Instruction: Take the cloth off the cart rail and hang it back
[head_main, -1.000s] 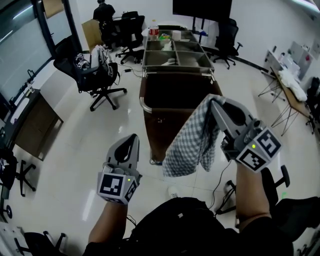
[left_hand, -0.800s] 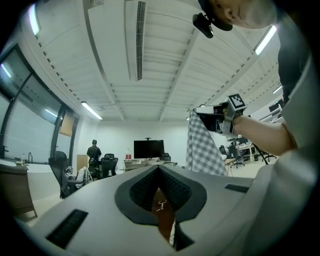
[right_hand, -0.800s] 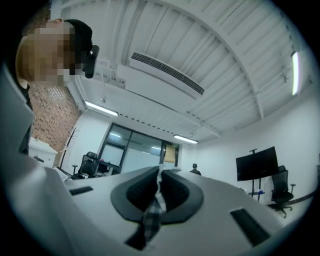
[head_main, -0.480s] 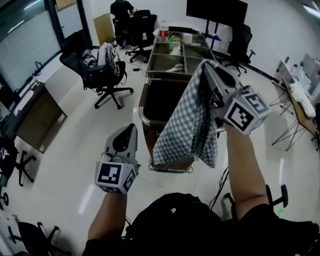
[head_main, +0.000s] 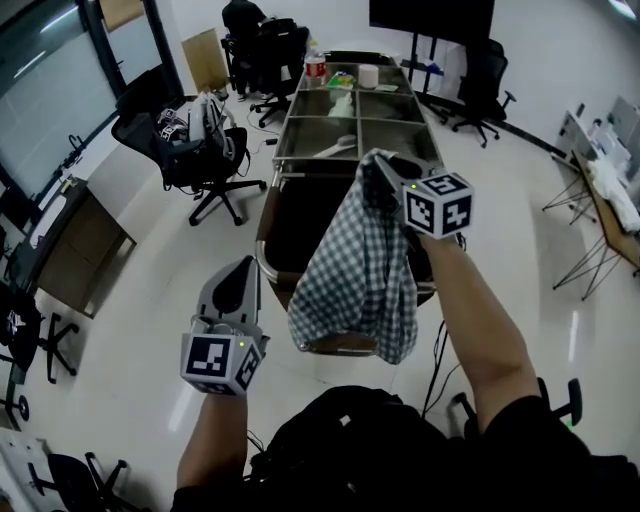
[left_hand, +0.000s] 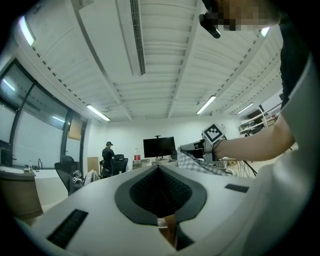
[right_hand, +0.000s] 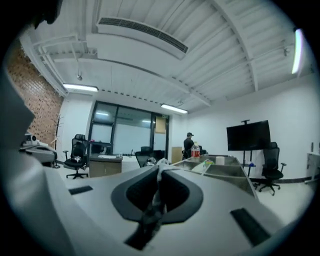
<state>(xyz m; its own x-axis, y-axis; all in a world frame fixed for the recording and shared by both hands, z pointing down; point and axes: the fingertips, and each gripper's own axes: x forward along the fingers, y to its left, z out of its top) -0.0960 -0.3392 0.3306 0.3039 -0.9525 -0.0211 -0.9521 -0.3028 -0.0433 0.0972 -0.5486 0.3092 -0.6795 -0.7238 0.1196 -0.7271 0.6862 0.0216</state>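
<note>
A: Where is the cloth (head_main: 355, 280)?
B: Pinched in the right gripper (head_main: 380, 165), hanging below it, above the cart rail (head_main: 260, 240).
A: The left gripper (head_main: 244, 272)?
B: Jaws together, empty, low beside the cloth.

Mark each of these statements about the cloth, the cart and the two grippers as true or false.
1. The right gripper is shut on the checked cloth. True.
2. The cloth is draped over the cart rail. False: it hangs from the right gripper, above the cart's near end.
3. The left gripper holds a corner of the cloth. False: it is shut and empty, apart from the cloth.
4. A bottle stands at the far end of the cart. True.
</note>
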